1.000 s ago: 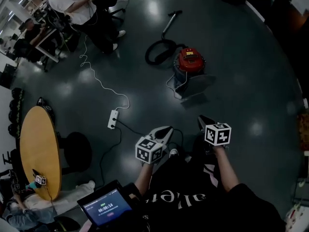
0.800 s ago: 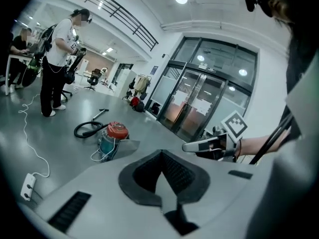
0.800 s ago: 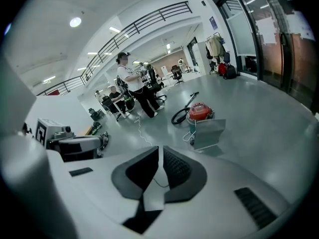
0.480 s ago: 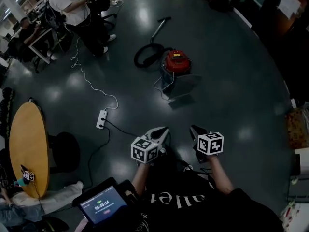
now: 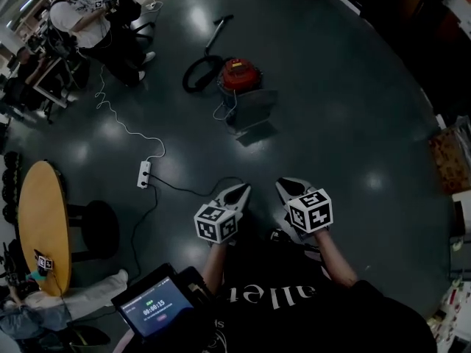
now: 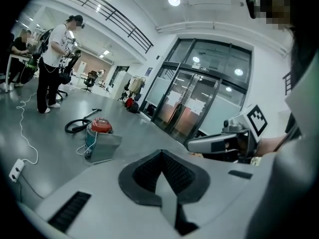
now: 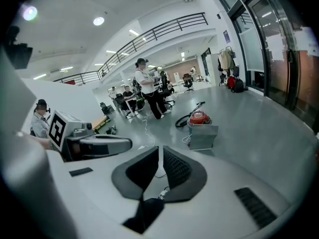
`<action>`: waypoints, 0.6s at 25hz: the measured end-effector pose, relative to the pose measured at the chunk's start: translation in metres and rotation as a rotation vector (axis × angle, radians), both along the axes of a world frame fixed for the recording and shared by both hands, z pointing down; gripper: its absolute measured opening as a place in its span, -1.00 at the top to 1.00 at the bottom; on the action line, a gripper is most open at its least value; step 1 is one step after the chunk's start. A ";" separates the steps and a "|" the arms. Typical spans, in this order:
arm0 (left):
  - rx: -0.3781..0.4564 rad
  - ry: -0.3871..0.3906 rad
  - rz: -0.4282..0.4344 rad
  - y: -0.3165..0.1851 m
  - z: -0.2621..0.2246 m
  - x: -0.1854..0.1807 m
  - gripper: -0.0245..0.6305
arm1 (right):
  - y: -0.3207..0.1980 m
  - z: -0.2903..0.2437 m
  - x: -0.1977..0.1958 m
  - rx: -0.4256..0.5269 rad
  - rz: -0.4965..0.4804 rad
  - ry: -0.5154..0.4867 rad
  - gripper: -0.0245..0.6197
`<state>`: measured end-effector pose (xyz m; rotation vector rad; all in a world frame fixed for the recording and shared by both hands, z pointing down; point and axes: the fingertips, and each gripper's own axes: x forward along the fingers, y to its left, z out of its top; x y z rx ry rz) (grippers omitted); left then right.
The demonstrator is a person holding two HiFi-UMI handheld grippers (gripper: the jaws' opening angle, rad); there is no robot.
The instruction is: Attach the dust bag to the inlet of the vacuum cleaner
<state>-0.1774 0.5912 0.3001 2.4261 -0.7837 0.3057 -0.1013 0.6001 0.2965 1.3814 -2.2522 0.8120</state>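
Vac (image 5: 241, 74) shifted up-left in view; L claw (image 5: 238, 194), R claw (image 5: 285, 187) together, empty; open floor (image 5: 353, 123) btwn.

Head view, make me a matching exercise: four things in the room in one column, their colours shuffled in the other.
1 vacuum cleaner
2 power strip
3 round table
4 dust bag

A white
B grey
C red
D yellow-orange

Pairs: 1-C, 2-A, 3-D, 4-B
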 end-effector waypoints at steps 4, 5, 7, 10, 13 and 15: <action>0.031 -0.002 -0.013 0.028 -0.010 0.022 0.91 | 0.025 0.001 0.024 0.005 -0.010 -0.021 0.80; 0.038 -0.005 -0.016 0.033 -0.013 0.025 0.91 | 0.030 0.002 0.028 0.005 -0.014 -0.023 0.79; 0.048 -0.012 -0.017 0.042 -0.016 0.031 0.91 | 0.037 0.003 0.035 0.007 -0.019 -0.028 0.80; 0.062 -0.027 -0.009 0.050 -0.020 0.040 0.91 | 0.043 0.000 0.042 0.018 -0.023 -0.038 0.80; 0.073 -0.035 -0.004 0.054 -0.023 0.045 0.91 | 0.045 -0.004 0.043 0.033 -0.033 -0.046 0.79; 0.079 -0.040 0.000 0.058 -0.023 0.045 0.91 | 0.048 -0.003 0.040 0.038 -0.042 -0.049 0.80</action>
